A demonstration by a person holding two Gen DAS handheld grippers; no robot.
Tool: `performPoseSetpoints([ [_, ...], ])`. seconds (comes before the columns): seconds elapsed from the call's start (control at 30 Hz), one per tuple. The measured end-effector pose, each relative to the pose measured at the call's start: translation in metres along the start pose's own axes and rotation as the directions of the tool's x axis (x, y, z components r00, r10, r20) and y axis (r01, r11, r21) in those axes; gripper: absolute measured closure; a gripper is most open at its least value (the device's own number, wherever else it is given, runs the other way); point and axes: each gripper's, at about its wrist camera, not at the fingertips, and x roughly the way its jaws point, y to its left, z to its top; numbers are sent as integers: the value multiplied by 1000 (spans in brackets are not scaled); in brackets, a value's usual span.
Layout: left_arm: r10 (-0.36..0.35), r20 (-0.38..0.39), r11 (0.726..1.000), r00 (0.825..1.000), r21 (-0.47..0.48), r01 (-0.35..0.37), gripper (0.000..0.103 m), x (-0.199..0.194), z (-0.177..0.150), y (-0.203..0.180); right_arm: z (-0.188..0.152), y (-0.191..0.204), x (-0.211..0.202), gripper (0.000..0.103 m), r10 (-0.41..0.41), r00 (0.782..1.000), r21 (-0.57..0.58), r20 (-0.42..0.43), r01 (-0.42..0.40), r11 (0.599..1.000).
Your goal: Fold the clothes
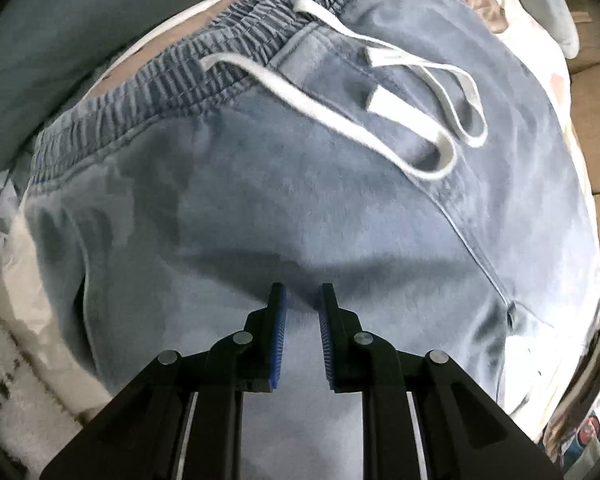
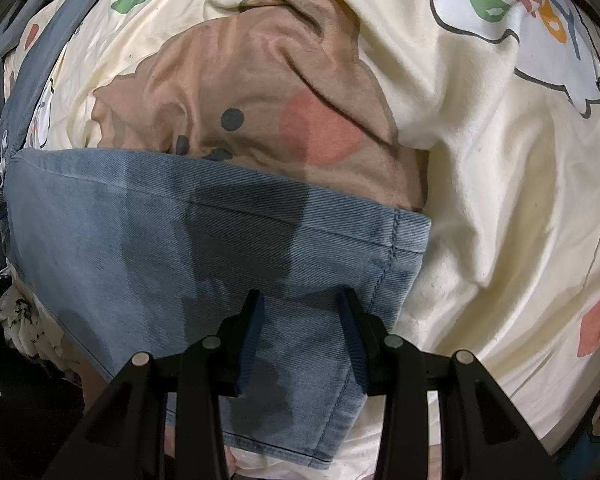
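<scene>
The sheet (image 2: 480, 200) under the jeans (image 2: 220, 240) reads "Baby". Left claw (image 1: 302, 292) is a narrow gap over blue shorts (image 1: 300, 200), right claw (image 2: 300, 300) apart, both empty.

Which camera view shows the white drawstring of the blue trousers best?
The left wrist view. There the drawstring lies in loops across the blue trousers below the elastic waistband. The right wrist view shows none of it, only a denim hem on a printed cream sheet.

Matt blue denim shorts (image 2: 228, 248), soft white cotton drawstring (image 1: 380, 136), smooth printed bedsheet (image 2: 480, 200)
</scene>
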Motion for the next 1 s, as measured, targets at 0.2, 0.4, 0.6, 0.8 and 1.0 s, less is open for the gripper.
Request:
performPoseSetpoints([
  [0.2, 32, 16, 994, 999, -108, -30, 86, 8, 37, 19, 3, -2, -1, 66, 0, 1000, 1, -4, 0, 1000],
  [0.4, 179, 49, 973, 983, -155, -170, 83, -9, 57, 38, 8, -1, -3, 66, -5, 1000, 5, -2, 5, 1000],
  [0.6, 130, 66, 983, 989, -141, -120, 83, -46, 60, 44, 12, -3, -4, 66, -2, 1000, 15, -6, 2, 1000],
  [0.8, 45, 124, 995, 991, -91, -34, 83, -89, 69, 22, 25, 7, -19, 66, -6, 1000, -2, 10, 6, 1000],
  [1.0, -9, 192, 998, 981, -65, 21, 83, -136, 52, -2, 64, 39, -55, 66, 19, 996, -62, 83, -14, 998],
])
